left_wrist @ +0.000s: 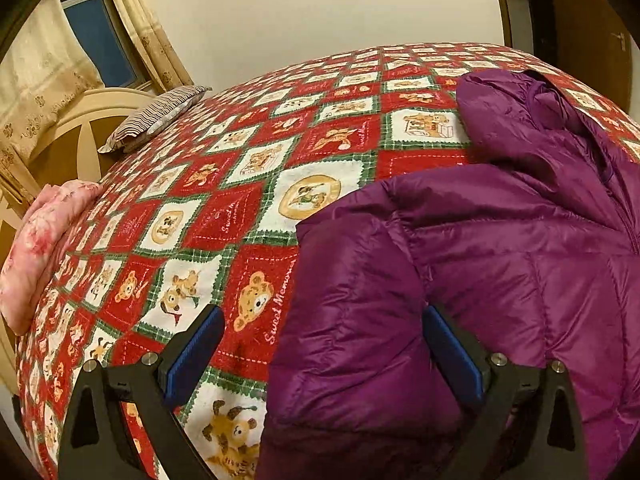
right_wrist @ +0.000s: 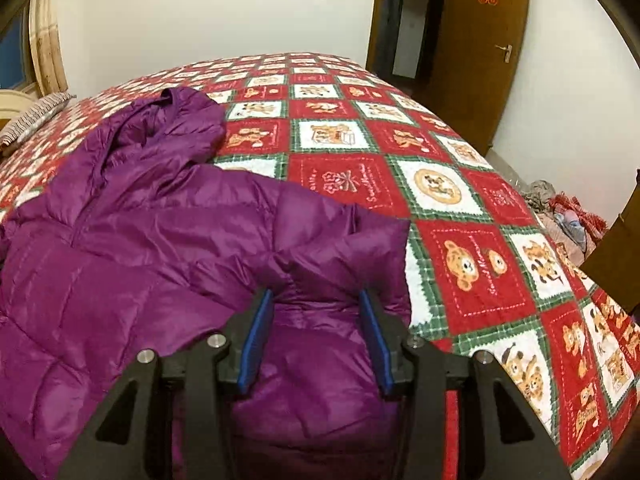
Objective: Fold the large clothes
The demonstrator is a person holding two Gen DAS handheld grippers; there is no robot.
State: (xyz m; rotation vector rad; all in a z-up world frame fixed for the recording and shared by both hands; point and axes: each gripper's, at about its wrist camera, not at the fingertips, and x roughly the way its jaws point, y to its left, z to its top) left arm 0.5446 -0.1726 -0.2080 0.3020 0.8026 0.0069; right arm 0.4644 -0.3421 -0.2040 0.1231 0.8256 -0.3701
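Note:
A purple puffer jacket (left_wrist: pixel 480 248) with a hood lies face up on the bed, zip closed. In the left wrist view my left gripper (left_wrist: pixel 324 316) is open wide, its jaws straddling the jacket's left edge just above it. In the right wrist view the jacket (right_wrist: pixel 152 240) fills the left half. A sleeve (right_wrist: pixel 344 248) is folded across its right side. My right gripper (right_wrist: pixel 316 300) is open, with jaws either side of a puffed fold of the sleeve, holding nothing.
The bed is covered by a red, green and white teddy-bear blanket (left_wrist: pixel 224 216). A striped pillow (left_wrist: pixel 156 116) and a pink quilt (left_wrist: pixel 44 240) lie at its left end. A brown door (right_wrist: pixel 480 52) and a pile of cloth on the floor (right_wrist: pixel 568 212) are at the right.

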